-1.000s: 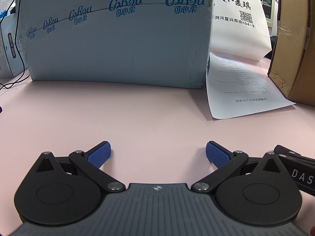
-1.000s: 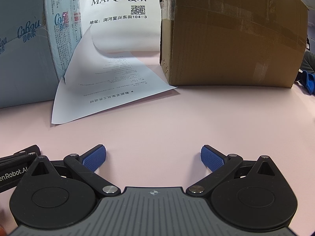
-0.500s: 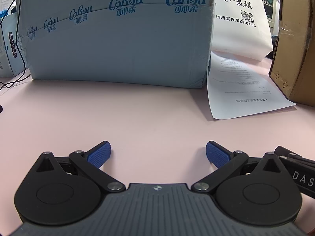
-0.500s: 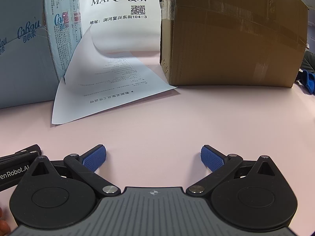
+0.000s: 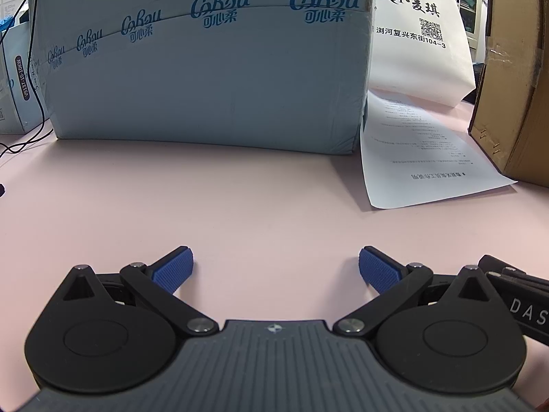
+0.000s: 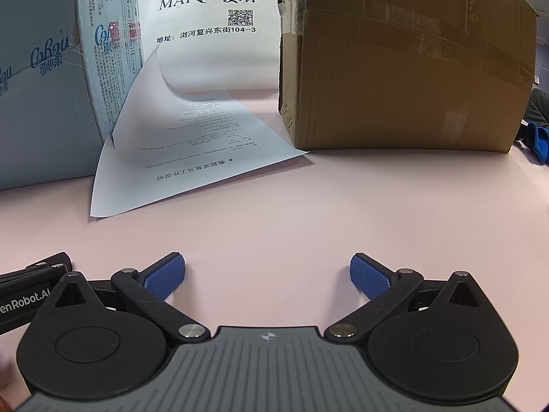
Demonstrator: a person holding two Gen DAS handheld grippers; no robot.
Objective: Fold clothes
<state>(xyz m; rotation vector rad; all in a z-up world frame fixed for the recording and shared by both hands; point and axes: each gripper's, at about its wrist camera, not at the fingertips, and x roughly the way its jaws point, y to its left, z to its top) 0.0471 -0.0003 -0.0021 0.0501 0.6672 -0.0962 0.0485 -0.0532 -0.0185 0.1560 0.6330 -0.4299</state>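
No garment shows in either view. My left gripper (image 5: 275, 267) stands open just above the pink table (image 5: 240, 199), its blue pads (image 5: 173, 269) wide apart with nothing between them. My right gripper (image 6: 267, 273) is open the same way over the pink table (image 6: 308, 213), and its blue pads (image 6: 164, 274) are empty. The two grippers sit side by side: the right one's black body (image 5: 521, 305) shows at the right edge of the left wrist view, and the left one's body (image 6: 27, 292) at the left edge of the right wrist view.
A large light blue carton (image 5: 206, 68) stands at the back left, a brown cardboard box (image 6: 405, 68) at the back right. Between them a white bag (image 6: 212, 34) stands and a printed sheet (image 6: 192, 158) lies curled. A black cable (image 5: 34, 86) hangs far left.
The left wrist view has shifted very slightly; the boxes sit a touch further right in it. Both grippers stay open and nearly still.
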